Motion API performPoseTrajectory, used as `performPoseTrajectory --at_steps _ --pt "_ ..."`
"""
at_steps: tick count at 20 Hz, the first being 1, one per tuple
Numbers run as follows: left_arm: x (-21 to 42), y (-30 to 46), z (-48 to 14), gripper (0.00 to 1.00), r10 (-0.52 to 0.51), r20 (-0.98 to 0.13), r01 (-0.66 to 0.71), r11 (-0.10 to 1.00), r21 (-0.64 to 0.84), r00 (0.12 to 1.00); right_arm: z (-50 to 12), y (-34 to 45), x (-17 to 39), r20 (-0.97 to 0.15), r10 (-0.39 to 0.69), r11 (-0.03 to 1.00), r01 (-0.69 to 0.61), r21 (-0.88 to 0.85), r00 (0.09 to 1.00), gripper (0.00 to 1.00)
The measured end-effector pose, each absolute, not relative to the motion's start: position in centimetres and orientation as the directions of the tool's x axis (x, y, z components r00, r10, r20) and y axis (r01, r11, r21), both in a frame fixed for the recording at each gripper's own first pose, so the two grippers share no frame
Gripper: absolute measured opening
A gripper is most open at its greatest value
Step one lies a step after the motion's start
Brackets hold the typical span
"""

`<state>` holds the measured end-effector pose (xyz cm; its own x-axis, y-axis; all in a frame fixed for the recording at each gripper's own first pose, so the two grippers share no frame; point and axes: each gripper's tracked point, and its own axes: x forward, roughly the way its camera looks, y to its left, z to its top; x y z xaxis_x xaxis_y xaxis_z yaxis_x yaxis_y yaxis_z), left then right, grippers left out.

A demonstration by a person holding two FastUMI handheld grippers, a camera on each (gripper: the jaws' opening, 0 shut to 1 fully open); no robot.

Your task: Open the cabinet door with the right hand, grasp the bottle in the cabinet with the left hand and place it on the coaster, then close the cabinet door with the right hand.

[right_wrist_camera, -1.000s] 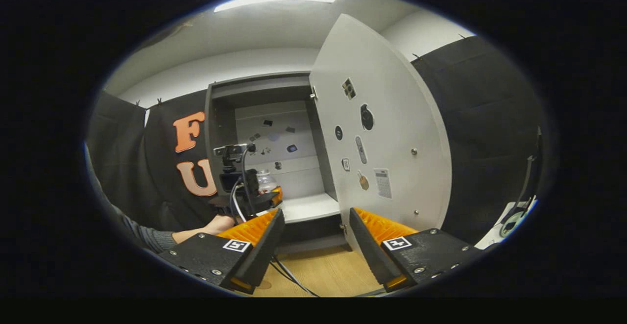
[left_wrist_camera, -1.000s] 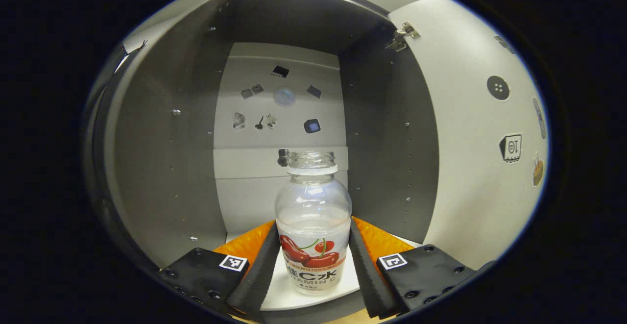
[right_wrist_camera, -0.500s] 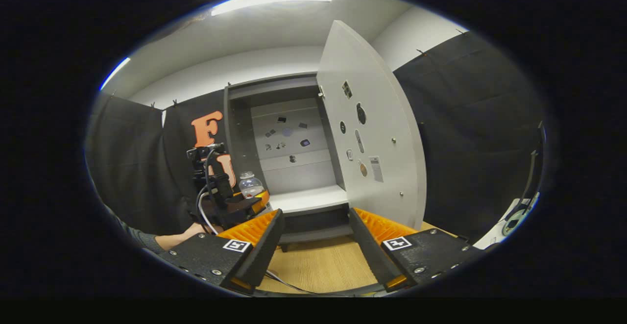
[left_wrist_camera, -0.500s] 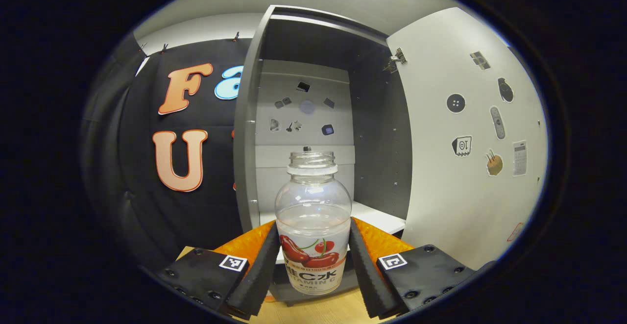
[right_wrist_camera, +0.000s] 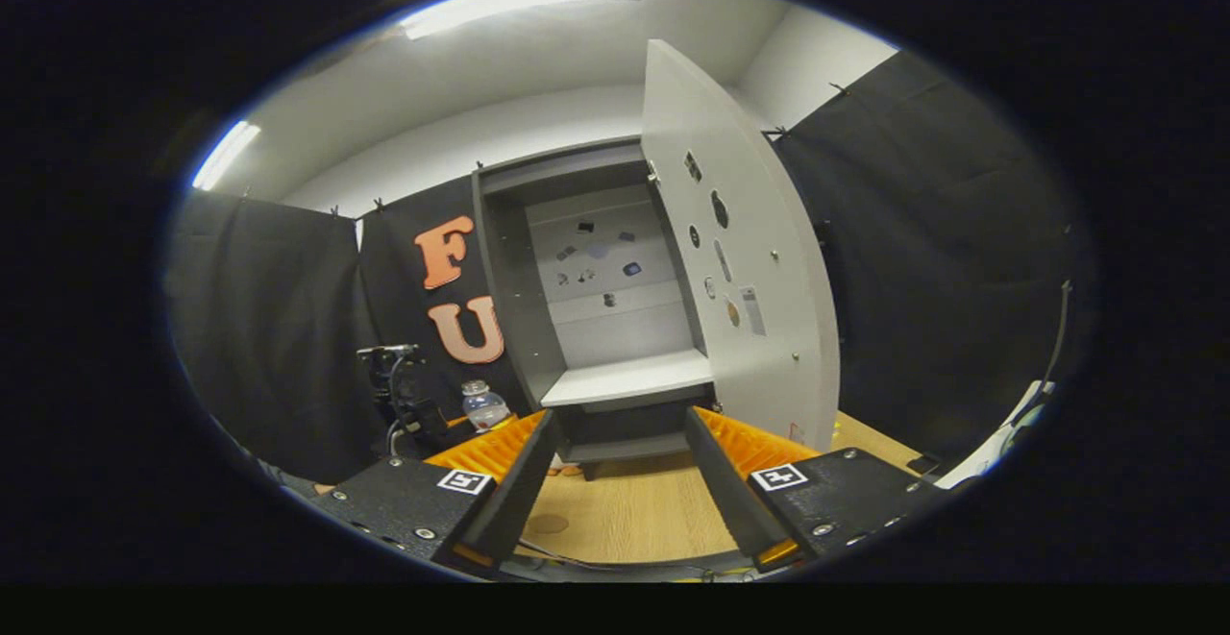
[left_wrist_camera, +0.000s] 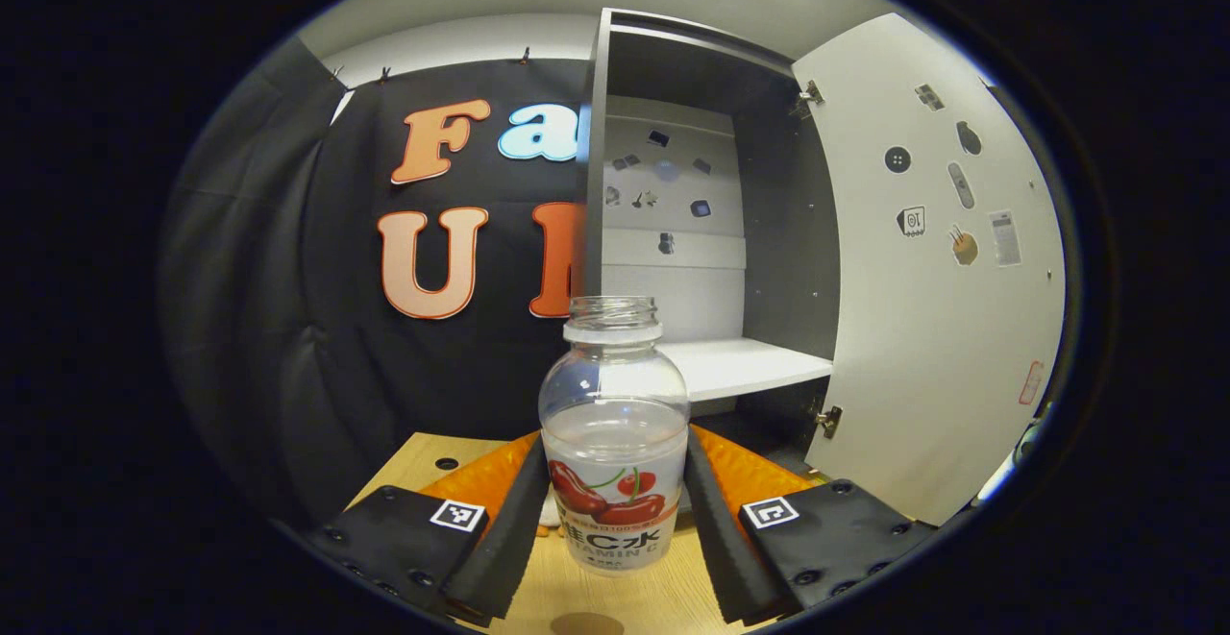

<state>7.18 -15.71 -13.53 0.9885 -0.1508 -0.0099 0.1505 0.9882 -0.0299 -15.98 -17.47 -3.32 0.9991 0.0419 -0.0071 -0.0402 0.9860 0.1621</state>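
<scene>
left gripper (left_wrist_camera: 612, 520): jaws clamped on the bottle (left_wrist_camera: 615, 443), both fingers against its sides, upright, uncapped, held above the desk (left_wrist_camera: 625, 597) in front of the cabinet (left_wrist_camera: 692, 232) | right gripper (right_wrist_camera: 615, 481): jaws apart, holding nothing, facing the cabinet | cabinet door (right_wrist_camera: 740, 270): swung wide open | coaster (right_wrist_camera: 549, 524): flat on the desk, bare

Left gripper (left_wrist_camera: 613, 520) clamped, right gripper (right_wrist_camera: 615, 481) agape

The round brown coaster (left_wrist_camera: 586, 623) on the wooden table is cut off at the picture's bottom edge, below the tongs. Small stickers (right_wrist_camera: 596, 260) deep inside the grey cabinet are too tiny to identify.
</scene>
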Motion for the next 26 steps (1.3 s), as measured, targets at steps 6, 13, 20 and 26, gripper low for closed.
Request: performPoseTrajectory --at_steps 6,13,20,26 --pt "5.6 -15.7 -21.6 0.82 -0.134 -0.054 0.133 0.991 -0.016 0.99 -6.6 -19.3 -16.7 -0.085 0.011 0.98 0.007 0.201 0.996 0.83" --pt "5.8 -14.1 -29.5 0.84 -0.073 -0.133 0.071 0.997 -0.022 0.988 -8.1 -20.1 -16.7 -0.121 -0.033 0.988 0.051 0.145 0.992 0.83" --pt "6.1 -13.5 -34.5 0.82 -0.048 -0.183 0.045 0.999 -0.019 0.982 -10.3 -19.6 -16.0 -0.176 -0.044 0.991 0.065 0.117 0.983 0.83" --pt "5.8 -13.0 -36.7 0.83 -0.049 -0.202 0.044 0.999 -0.027 0.978 -12.0 -18.9 -15.9 -0.238 -0.026 0.992 0.054 0.112 0.971 0.83"
